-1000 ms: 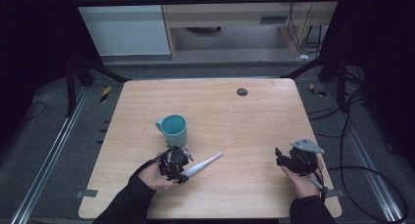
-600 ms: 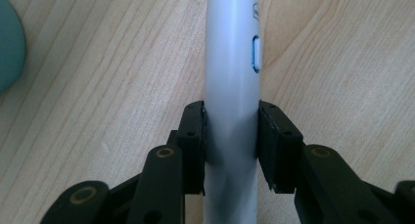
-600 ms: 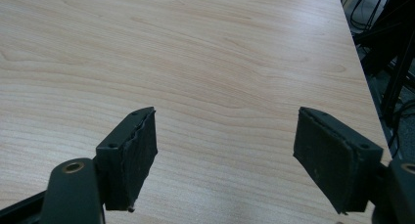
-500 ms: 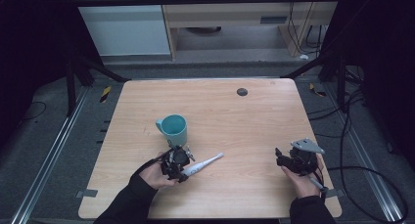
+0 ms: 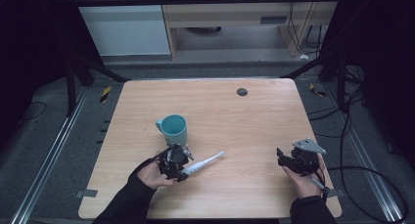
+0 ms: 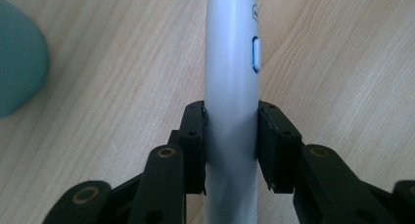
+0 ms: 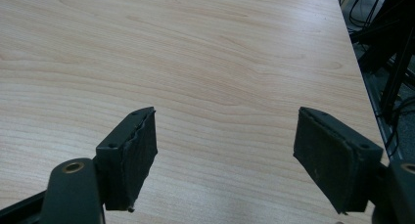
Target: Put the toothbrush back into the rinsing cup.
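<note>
Wooden table, light grain. All places here are taken from the teal mug.

The teal mug stands upright on the near-left part of the table, handle to its left as the high view shows it.

Your left gripper sits just on the near side of the mug, close to it but apart. Its jaws have just been closing and are now clamped on the thick handle end of the white electric toothbrush. In the left gripper view both pads press the sides of the toothbrush, its blue-ringed button facing up and to the right.

The toothbrush lies on the table, near the mug on your side, its thin head end pointing away to the mug's right.

Your right gripper is well apart from the mug, far to its right near the table's near-right edge. Its jaws stand wide apart over bare wood, nothing between them.

A small dark round spot lies beyond the mug, to its right.
</note>
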Available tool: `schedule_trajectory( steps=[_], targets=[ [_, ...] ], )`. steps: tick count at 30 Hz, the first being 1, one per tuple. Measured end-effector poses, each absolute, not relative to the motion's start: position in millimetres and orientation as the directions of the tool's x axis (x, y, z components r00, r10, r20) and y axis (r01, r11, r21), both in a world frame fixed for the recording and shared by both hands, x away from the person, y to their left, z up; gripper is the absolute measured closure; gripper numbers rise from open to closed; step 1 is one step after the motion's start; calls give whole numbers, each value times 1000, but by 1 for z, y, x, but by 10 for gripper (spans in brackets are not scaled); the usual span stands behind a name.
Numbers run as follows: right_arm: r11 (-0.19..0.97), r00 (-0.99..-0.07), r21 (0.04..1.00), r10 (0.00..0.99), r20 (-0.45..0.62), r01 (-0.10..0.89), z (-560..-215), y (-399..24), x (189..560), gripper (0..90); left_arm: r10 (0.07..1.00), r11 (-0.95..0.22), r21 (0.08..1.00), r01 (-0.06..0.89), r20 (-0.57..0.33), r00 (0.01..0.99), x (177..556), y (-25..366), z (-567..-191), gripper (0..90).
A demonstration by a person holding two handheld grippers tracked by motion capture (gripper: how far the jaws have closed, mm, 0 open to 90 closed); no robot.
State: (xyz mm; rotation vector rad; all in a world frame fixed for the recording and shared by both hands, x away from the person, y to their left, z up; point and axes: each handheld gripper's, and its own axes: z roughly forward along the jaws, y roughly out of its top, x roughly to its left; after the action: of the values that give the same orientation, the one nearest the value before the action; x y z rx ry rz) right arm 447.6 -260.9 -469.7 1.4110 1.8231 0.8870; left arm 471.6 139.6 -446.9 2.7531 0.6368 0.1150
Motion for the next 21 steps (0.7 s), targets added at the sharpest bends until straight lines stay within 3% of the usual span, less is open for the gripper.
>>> schedule_trajectory(
  steps=[15,21],
  targets=[
    [188,-195,823,976,-95,537,-471,-263,448,222,578,-649,617,445,20,816,462,164,-411,659],
    [190,-195,818,976,-98,542,-472,-261,449,220,619,-537,737,412,12,785,456,177,-392,659]
  ],
)
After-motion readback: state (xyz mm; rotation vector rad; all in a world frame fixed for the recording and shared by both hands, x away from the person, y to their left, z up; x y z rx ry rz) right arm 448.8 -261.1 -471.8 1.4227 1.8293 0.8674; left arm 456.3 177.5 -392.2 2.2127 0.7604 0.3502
